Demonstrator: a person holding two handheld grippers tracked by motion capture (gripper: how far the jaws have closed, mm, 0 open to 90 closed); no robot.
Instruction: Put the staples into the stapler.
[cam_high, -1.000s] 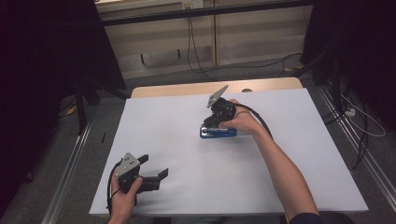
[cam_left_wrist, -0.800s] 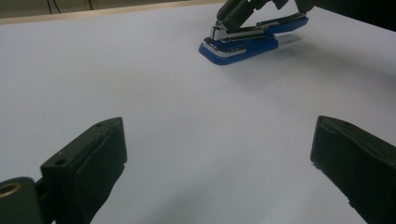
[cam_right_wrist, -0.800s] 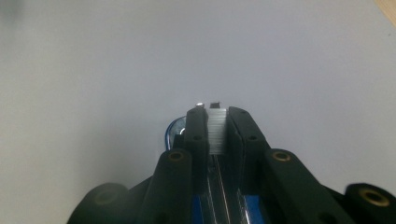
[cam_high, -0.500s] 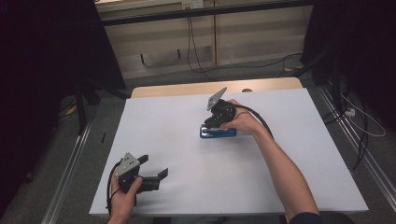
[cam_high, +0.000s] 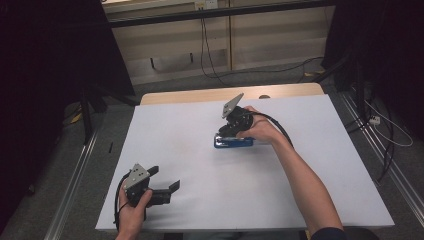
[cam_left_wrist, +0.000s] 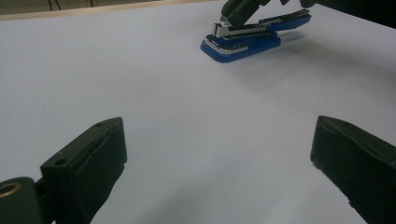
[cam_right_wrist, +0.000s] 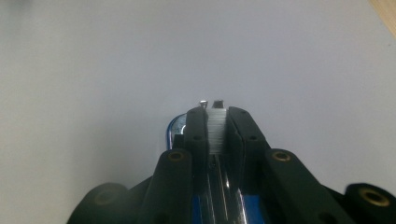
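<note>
— Where can free passage be found around the blue stapler (cam_high: 233, 142)?

— Bare white table (cam_high: 320, 165) surface is seen on every side of the stapler: toward the far wooden edge (cam_high: 200, 95), toward the near edge, and out to both sides.

— What is found in the way?

— The stapler's top is taken up by the right gripper (cam_high: 231, 131), whose jaws are clamped on its metal staple channel (cam_right_wrist: 216, 128). Well short of the stapler, by the near left corner, room is taken by the left gripper (cam_high: 165, 187), jaws spread wide.
</note>
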